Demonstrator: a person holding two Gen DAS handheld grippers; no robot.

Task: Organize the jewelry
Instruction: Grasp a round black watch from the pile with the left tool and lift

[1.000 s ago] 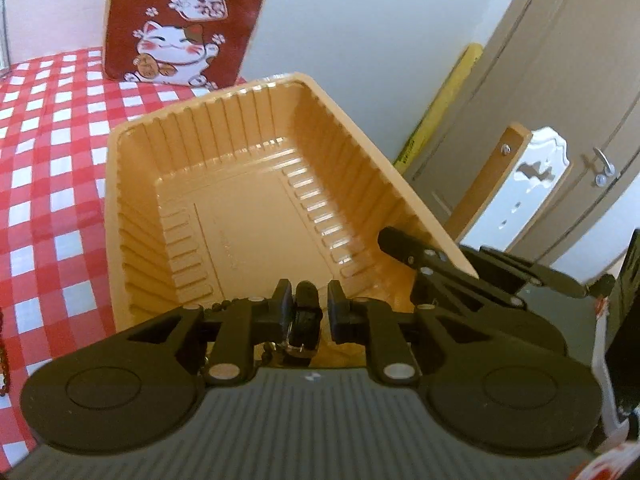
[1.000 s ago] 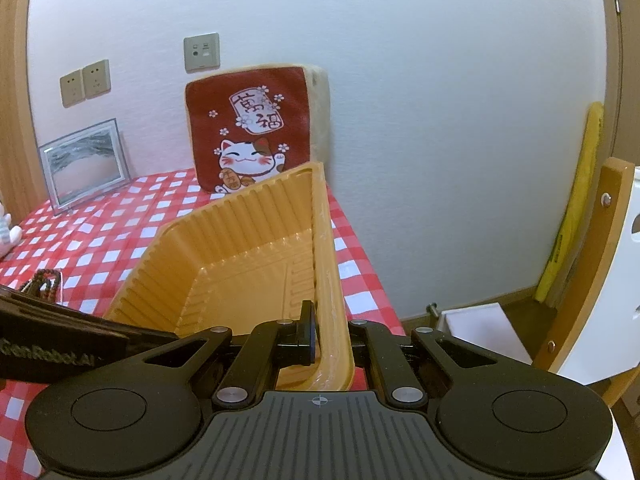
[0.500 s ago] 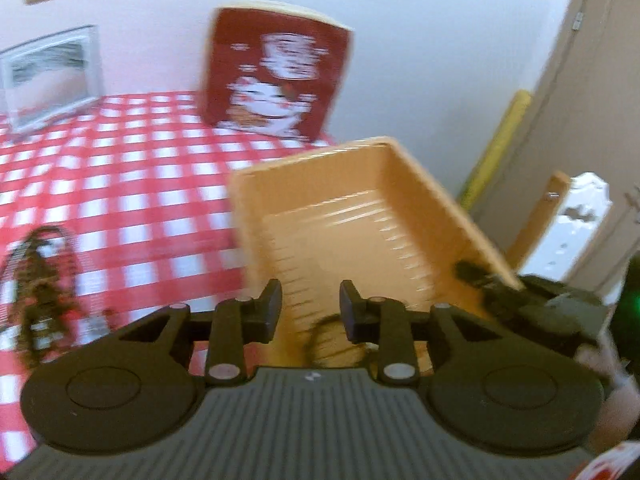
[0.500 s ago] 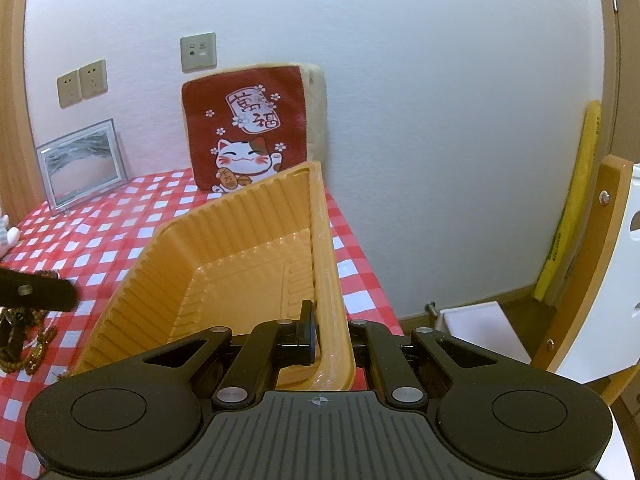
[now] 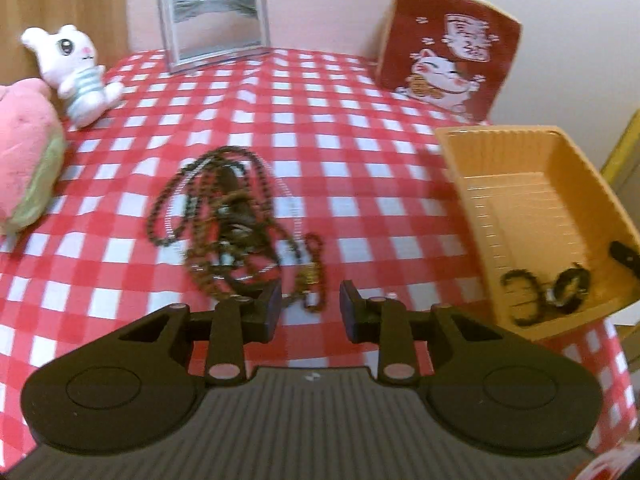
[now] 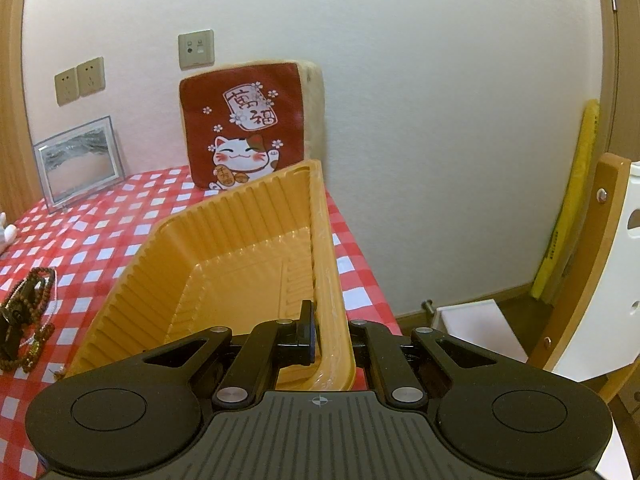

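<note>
Our left tool [image 5: 308, 312] hangs over the worktop [image 5: 360, 152] with its two fingers spread wide and nothing between them. Just past the fingertips, a little to the left, lies the heap of bead necklaces [image 5: 228, 224]. The heap is long from front to back: its near end, a short brown strand with a small gold piece [image 5: 311, 276], almost reaches the gap between the fingers, and its far loops stretch away toward the middle of the worktop. So we think the next grab means going straight ahead and down, with a small lean to the left.

Our right tool [image 6: 332, 340] is pressed together on the near right wall of the orange plastic tray [image 6: 224, 276] and holds it tipped up at the right edge of the worktop. From this side the necklaces [image 6: 24, 320] are far off to the left, past the tray, so the left tool is much nearer to them.

In the left view the tray [image 5: 520, 184] sits to the right of the heap, well apart from it. Two dark bracelets [image 5: 544, 292] already lie in its near corner. We judge the heap must travel right to get in there.

The strands look tangled, so one pinch may drag several along.
</note>
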